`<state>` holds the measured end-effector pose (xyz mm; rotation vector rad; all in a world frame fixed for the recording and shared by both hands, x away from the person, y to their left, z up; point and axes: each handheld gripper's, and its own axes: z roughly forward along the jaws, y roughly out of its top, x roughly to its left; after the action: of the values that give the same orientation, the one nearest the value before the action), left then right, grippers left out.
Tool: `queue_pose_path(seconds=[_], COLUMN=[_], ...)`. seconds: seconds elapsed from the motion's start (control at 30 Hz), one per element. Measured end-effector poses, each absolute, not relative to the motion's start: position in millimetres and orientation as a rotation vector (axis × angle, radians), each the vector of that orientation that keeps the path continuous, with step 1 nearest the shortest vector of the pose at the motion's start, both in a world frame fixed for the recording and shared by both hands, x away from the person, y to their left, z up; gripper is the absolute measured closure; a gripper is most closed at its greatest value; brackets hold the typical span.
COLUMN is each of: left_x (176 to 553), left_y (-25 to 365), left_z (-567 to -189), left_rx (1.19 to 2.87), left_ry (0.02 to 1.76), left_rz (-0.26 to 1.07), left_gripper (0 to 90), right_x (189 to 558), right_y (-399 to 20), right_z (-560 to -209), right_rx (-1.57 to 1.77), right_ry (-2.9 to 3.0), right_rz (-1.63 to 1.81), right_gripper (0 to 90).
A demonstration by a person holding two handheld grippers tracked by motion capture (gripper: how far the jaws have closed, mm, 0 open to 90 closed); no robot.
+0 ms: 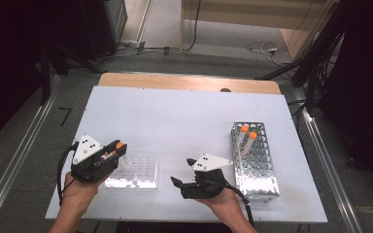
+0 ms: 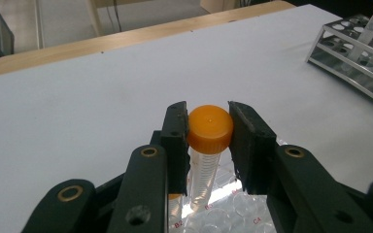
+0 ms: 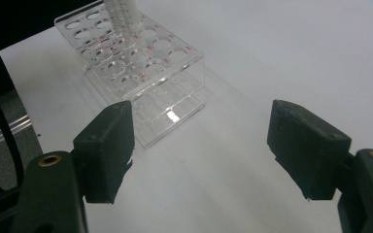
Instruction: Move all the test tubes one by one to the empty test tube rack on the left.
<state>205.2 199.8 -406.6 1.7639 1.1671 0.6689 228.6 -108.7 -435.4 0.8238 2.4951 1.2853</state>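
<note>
My left claw (image 2: 209,145) grips the orange-capped clear plastic tube (image 2: 207,150) just above the clear acrylic rack (image 1: 133,171); my right claw (image 3: 201,150) gapes wide, empty, over the white desk (image 1: 184,116).

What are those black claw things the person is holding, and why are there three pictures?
The black claws are hand-held grippers, tools with two jaws that pinch like tongs. A person holds one in each hand. One picture comes from a camera above the white table, looking down. The other two come from small cameras riding on each gripper, looking along its jaws. The left gripper is pinching a clear tube with an orange cap, just above a clear plastic rack full of round holes. The right gripper has its jaws wide apart and holds nothing. Off to the person's right stands a metal rack with two more orange-capped tubes in it.
</note>
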Motion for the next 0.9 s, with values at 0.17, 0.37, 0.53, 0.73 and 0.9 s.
queue_pose_path(seconds=[0.17, 0.37, 0.53, 0.73, 0.9], left_x=[206.1, 207.0, 207.0, 206.0, 205.8], left_y=[198.0, 195.7, 195.1, 194.8, 196.2], left_z=[-410.0, -412.2, -411.8, -410.2, -409.0], left_rx=[1.785, 1.801, 1.803, 1.786, 1.754], left_ry=[1.168, 1.166, 1.162, 1.162, 1.178], left_rz=[0.673, 0.653, 0.645, 0.648, 0.647], left_gripper=[69.8, 68.8, 63.0, 53.6, 41.9], right_x=[228.7, 228.6, 228.8, 228.8, 229.4], right_y=[-107.6, -107.5, -108.2, -108.1, -111.4], right_z=[-435.7, -436.3, -436.0, -435.7, -432.9], right_rx=[0.824, 0.826, 0.825, 0.821, 0.829], right_ry=[2.498, 2.501, 2.500, 2.494, 2.484], right_rz=[1.285, 1.281, 1.284, 1.287, 1.288], right_gripper=[23.8, 23.8, 23.8, 23.8, 23.8])
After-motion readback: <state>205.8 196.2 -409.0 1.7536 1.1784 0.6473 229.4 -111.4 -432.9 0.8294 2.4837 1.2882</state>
